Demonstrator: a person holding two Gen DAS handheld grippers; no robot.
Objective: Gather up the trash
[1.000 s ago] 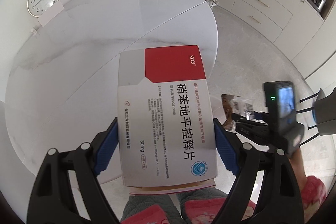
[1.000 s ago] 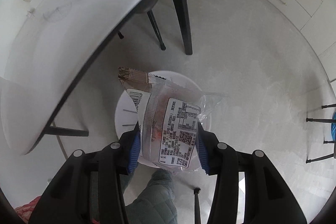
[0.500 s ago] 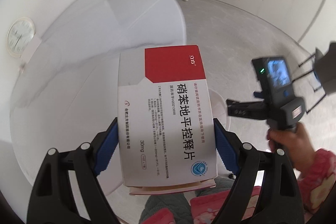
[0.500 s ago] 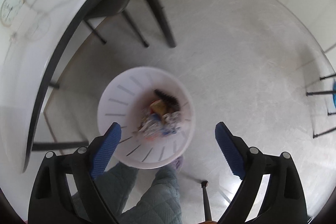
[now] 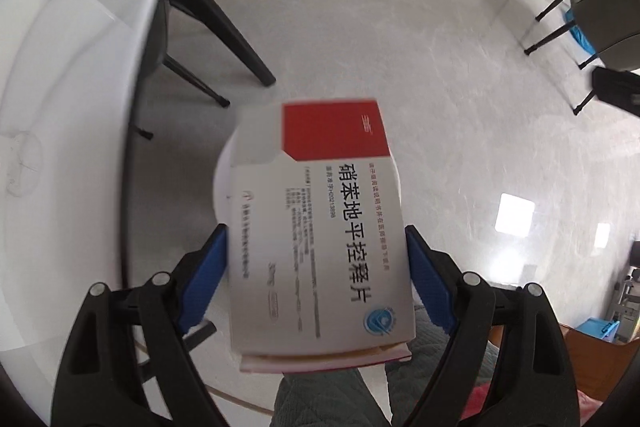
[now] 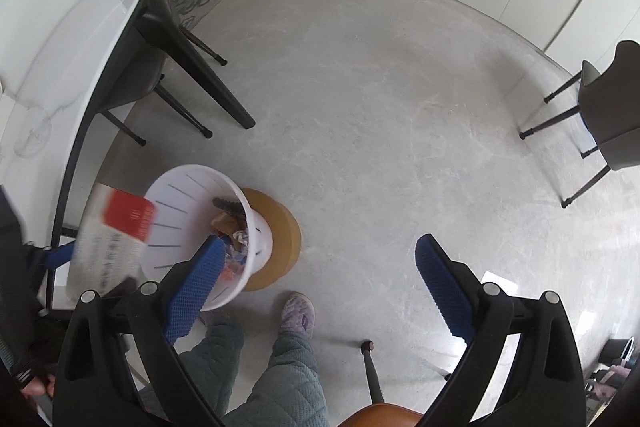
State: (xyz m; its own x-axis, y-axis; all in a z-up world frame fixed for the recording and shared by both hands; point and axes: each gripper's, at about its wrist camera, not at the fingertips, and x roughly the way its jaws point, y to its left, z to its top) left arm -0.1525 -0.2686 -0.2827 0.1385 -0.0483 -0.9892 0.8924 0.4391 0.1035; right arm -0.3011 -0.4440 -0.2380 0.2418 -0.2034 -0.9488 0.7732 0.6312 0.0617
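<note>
My left gripper [image 5: 316, 267] is shut on a white and red medicine box [image 5: 320, 223] and holds it over the white trash basket [image 5: 222, 171], which the box mostly hides. In the right wrist view the box [image 6: 116, 235] hangs at the basket's [image 6: 188, 211] left rim. The basket holds several wrappers and scraps. My right gripper [image 6: 316, 267] is open and empty, to the right of the basket and above the floor.
A white table [image 6: 80, 47] with black legs stands at the left, a grey chair [image 6: 612, 107] at the right. A round brown board [image 6: 284, 239] lies under the basket. The person's legs and slipper [image 6: 298, 311] are below. An orange chair [image 6: 380, 417] sits at the bottom.
My right gripper opened and dropped the plastic wrapper into the basket, then swung right. My left gripper carried the medicine box off the table to above the basket.
</note>
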